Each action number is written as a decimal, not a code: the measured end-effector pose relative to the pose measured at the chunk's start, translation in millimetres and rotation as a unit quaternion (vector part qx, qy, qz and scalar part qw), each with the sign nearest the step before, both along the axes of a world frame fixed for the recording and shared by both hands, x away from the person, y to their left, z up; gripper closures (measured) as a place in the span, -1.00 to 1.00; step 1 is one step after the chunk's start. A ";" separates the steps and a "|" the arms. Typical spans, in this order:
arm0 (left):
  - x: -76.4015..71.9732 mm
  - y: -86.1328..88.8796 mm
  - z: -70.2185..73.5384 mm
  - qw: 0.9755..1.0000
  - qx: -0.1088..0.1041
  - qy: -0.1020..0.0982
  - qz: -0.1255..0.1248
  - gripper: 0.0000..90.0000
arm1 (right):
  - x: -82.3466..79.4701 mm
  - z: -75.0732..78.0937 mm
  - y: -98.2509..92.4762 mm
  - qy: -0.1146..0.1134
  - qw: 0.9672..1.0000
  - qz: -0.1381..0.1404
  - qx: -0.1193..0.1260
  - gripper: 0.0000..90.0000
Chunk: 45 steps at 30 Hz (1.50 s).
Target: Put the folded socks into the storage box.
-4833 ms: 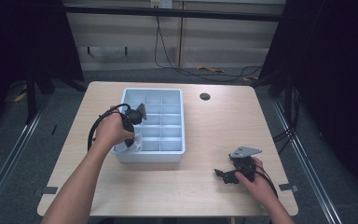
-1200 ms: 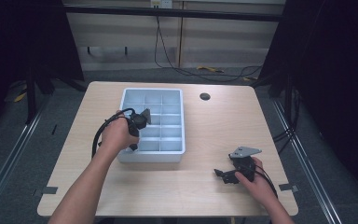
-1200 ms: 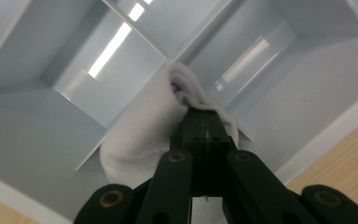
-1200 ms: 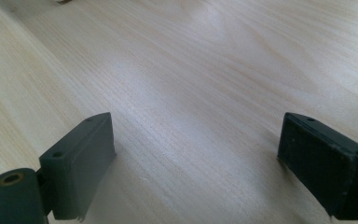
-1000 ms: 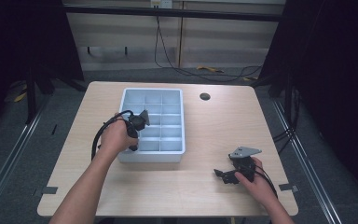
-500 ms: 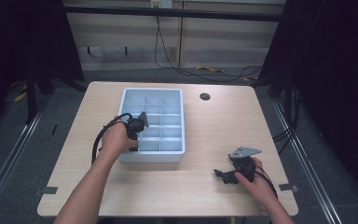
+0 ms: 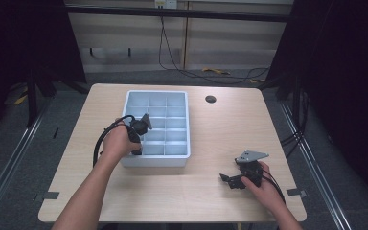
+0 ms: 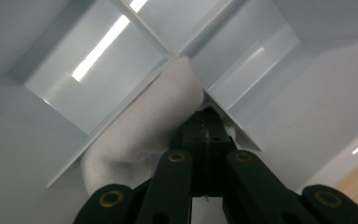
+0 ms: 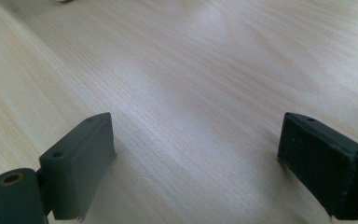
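A pale blue tray [image 7: 188,125] divided into several compartments stands on the wooden table [image 7: 220,139]. My left gripper [image 7: 140,129] reaches down into its left column, near the front. In the left gripper view that gripper [image 8: 208,129] is shut on a white cloth [image 8: 144,130], which is pressed into the corner where two dividers [image 8: 121,60] meet. At the table's near right, my right gripper [image 7: 228,180] rests low over the wood. In the right gripper view it [image 9: 196,149] stands open with bare table [image 9: 205,70] between its jaws.
A round cable hole [image 7: 210,99] sits in the table behind the tray's right side. The left gripper's black cable [image 7: 100,141] loops over the table left of the tray. Dark floor and rails surround the table.
My left gripper has slid a little toward the near edge along the tray's left column, still holding the cloth. The right gripper has stayed in place.
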State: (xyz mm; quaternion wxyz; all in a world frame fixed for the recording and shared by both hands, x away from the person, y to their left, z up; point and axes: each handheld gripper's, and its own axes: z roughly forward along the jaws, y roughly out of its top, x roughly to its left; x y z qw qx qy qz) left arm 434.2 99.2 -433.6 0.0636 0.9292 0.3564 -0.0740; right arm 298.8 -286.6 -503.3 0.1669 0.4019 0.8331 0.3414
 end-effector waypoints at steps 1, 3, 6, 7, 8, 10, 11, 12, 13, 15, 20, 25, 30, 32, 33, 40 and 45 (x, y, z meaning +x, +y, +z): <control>-0.4 0.5 2.0 1.000 -0.002 0.000 -0.003 0.99 | 0.1 0.0 -0.1 0.000 1.000 0.000 0.000 -0.78; -1.7 1.1 6.1 1.000 -0.005 -0.005 -0.002 0.95 | 0.0 0.0 0.0 0.000 1.000 0.000 0.000 -0.78; -2.5 2.6 12.6 1.000 -0.007 -0.013 -0.004 0.86 | 0.0 0.0 0.0 0.000 1.000 0.000 0.000 -0.78; -2.7 3.3 15.0 1.000 -0.008 -0.015 -0.004 0.82 | 0.0 0.0 0.0 0.000 1.000 0.000 0.000 -0.78; -2.8 4.1 17.4 1.000 -0.007 -0.017 -0.003 0.80 | 0.1 0.0 -0.1 0.000 1.000 0.000 0.000 -0.78; -3.1 6.3 22.3 1.000 -0.008 -0.025 -0.001 0.71 | 0.0 0.0 0.0 0.000 1.000 0.000 0.000 -0.78; -3.4 7.6 24.9 1.000 -0.005 -0.030 0.001 0.66 | 0.0 0.1 0.0 0.000 1.000 0.000 0.000 -0.78; -3.7 8.9 27.4 0.999 -0.001 -0.033 0.001 0.60 | 0.0 0.0 0.0 0.000 1.000 0.000 0.000 -0.78; -4.2 10.2 29.4 0.999 -0.002 -0.035 0.004 0.54 | 0.0 0.0 0.0 0.000 1.000 0.000 0.000 -0.78; -4.1 13.8 33.0 0.999 -0.009 -0.035 0.006 0.40 | 0.0 0.0 0.0 0.000 1.000 0.000 0.000 -0.78; -5.0 20.6 40.6 0.999 -0.009 -0.044 0.011 0.20 | 0.1 0.0 0.0 -0.001 1.000 0.000 0.000 -0.78; -5.4 24.7 45.8 0.999 -0.009 -0.051 0.004 -0.02 | 0.1 0.0 -0.1 0.000 1.000 0.000 0.000 -0.78; -6.6 27.7 49.1 0.998 -0.018 -0.054 0.009 -0.19 | 0.1 0.0 -0.1 0.000 1.000 0.000 0.000 -0.78; -6.6 29.2 50.1 0.998 -0.020 -0.057 0.009 -0.23 | 0.1 0.0 -0.1 0.000 1.000 0.000 0.000 -0.78; -6.8 29.8 50.8 0.998 -0.019 -0.059 0.010 -0.26 | 0.1 0.0 0.0 0.000 1.000 0.000 0.000 -0.78; -10.1 31.4 54.4 0.998 -0.021 -0.061 0.010 -0.33 | 0.0 0.0 0.0 0.000 1.000 0.000 0.000 -0.78; -11.6 32.6 60.0 0.997 -0.029 -0.066 0.008 -0.38 | -0.4 0.0 0.2 0.000 1.000 -0.002 0.000 -0.78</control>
